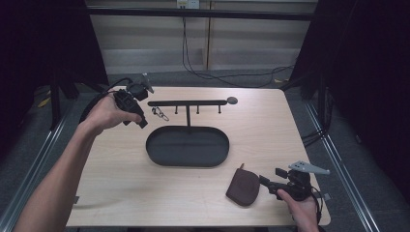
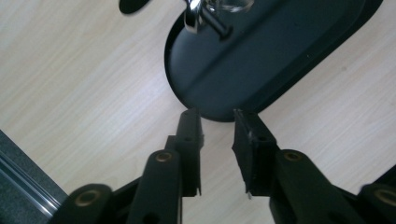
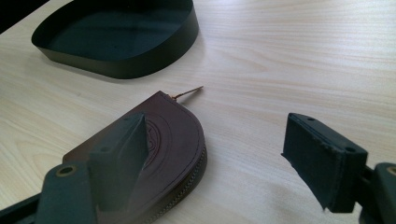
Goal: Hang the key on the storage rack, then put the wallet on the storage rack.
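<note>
Right gripper view showed the right gripper (image 3: 217,154) with jaws wide apart beside a brown leather pouch (image 3: 163,154) on the table (image 3: 289,56). Left gripper view showed the left gripper (image 2: 217,140), jaws slightly parted, above the black oval tray (image 2: 261,60). High view alone showed keys (image 1: 159,114) hanging from the rack (image 1: 188,103).

The metal piece (image 2: 194,16) is blurred and cut off; the pouch (image 3: 173,140) sits partly behind 1 claw jaw.
</note>
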### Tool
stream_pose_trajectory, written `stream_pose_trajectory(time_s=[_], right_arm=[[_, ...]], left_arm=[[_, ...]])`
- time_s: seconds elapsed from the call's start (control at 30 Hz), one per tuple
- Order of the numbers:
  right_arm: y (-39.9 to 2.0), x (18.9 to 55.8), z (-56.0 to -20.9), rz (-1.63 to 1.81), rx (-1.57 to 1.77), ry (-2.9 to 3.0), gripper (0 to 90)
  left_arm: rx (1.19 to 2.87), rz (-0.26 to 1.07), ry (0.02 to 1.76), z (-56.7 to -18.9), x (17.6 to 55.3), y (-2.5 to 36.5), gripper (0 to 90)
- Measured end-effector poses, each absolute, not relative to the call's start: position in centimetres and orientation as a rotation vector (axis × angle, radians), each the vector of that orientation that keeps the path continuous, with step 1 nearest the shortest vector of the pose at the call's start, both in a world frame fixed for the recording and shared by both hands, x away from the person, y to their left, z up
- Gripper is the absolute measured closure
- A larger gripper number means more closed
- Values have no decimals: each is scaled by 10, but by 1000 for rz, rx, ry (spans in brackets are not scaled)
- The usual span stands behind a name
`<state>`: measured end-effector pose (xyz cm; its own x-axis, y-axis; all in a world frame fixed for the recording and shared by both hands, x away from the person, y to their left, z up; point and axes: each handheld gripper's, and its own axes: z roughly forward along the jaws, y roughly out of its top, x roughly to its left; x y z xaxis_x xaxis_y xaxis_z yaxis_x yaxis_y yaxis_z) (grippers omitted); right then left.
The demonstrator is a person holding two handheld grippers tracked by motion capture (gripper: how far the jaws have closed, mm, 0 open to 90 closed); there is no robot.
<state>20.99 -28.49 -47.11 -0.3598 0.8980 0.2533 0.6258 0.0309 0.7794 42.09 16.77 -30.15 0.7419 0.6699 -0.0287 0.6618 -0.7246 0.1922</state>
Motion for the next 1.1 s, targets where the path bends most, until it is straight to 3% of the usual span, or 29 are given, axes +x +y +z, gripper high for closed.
stream_pose_trajectory(time_s=[0.2,0.27,0.5,0.6,1.1], right_arm=[[-285,209,-471,1244,1545,2015,218],[-285,209,-471,1245,1544,2017,218],[-285,210,-471,1242,1551,2015,218],[-285,210,-471,1240,1553,2010,218],[-284,211,-471,1228,1556,2014,214]], left_arm=[[2701,55,1083,-304,410,176,648],[2684,77,1109,-308,405,179,573],[2629,85,1090,-321,390,182,466],[2583,163,1156,-327,383,185,443],[2423,145,1045,-348,341,211,233]])
